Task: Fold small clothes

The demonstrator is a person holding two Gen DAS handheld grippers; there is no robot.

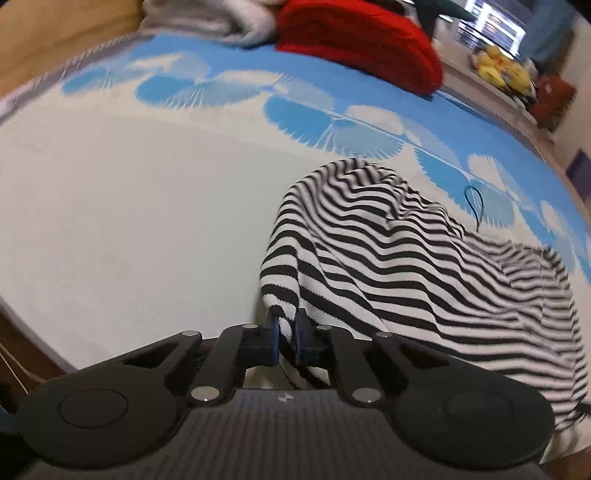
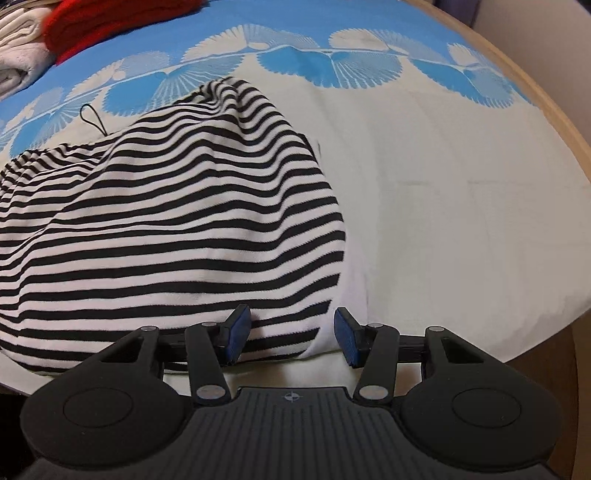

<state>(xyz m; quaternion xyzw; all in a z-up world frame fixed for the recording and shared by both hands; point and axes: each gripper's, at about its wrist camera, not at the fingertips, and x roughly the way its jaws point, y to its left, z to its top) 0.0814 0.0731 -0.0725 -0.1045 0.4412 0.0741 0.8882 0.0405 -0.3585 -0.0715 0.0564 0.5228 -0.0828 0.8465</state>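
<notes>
Black tongs sit closest in both views. On the left side, the left gripper [image 1: 287, 338] is pinched tight on a bunched edge of the striped garment [image 1: 424, 266], with cloth squeezed between its blue pads [image 1: 274, 341]. From there the cloth spreads away to the right and up the table.

Next to it, more to the right, the right gripper [image 2: 291, 338] has its jaws apart. A near corner of the striped garment [image 2: 177, 221] lies between the two pads, but they do not press on it. Most of the cloth lies to the left of this gripper and ahead of it. It looks like this corner is the next thing to pinch, and the right gripper is the nearer one for it. Both ends of the near edge would then be held.

The striped garment lies rumpled in a heap on the blue and white cloth [image 2: 461, 184] that covers the table. Its long side seems to run left to right, from one gripper to the other.

Counting: two grippers, one striped garment, one thin black loop [image 2: 92, 120] beside it, one red knit thing [image 1: 362, 44] and one pale folded pile [image 1: 210, 18] at the far side.
</notes>
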